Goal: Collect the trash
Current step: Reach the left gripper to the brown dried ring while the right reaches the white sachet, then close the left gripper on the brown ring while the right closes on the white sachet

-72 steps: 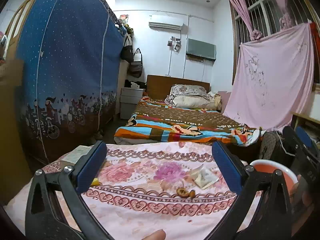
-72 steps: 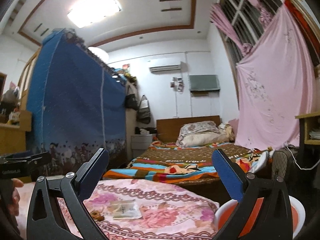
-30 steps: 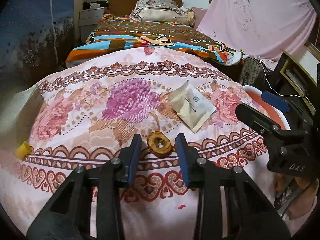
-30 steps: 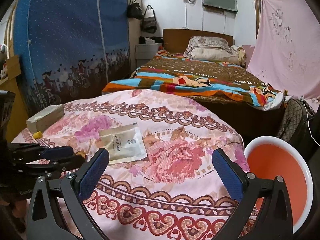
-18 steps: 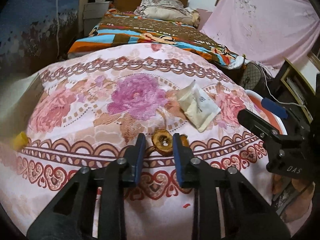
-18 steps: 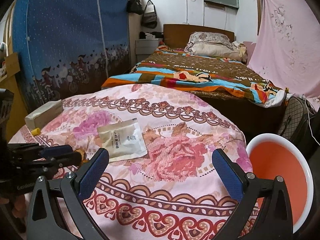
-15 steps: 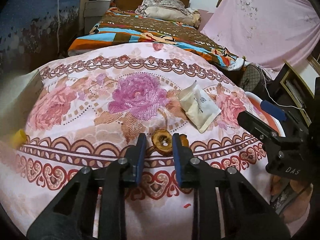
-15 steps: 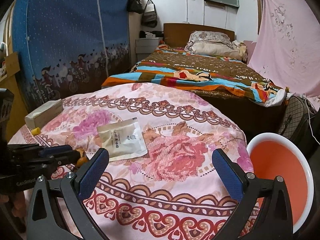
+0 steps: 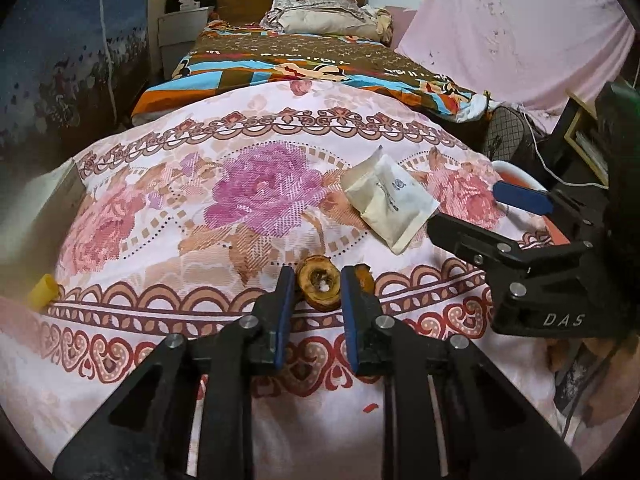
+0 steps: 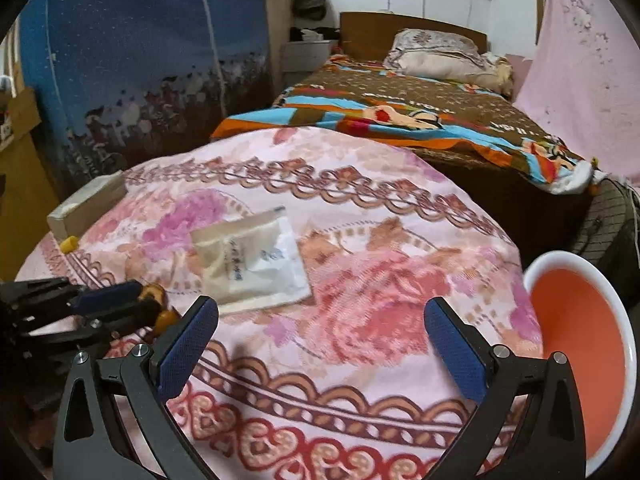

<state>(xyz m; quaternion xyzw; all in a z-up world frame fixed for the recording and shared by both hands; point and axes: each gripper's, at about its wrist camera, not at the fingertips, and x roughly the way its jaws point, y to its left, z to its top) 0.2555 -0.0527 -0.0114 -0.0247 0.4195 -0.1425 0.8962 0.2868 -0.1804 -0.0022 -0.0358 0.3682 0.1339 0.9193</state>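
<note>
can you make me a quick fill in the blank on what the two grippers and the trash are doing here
1. The left gripper has its jaws closed on the round brown ____.
2. The right gripper hovers with its jaws wide ____.
3. The cream packet lies flat on the floral ____.
4. The basin beside the quilt is ____ inside.

Missing words: peel; open; quilt; orange

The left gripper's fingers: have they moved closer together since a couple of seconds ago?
Yes. The left gripper narrowed from wide open onto the brown peel lying on the floral cloth.
</note>
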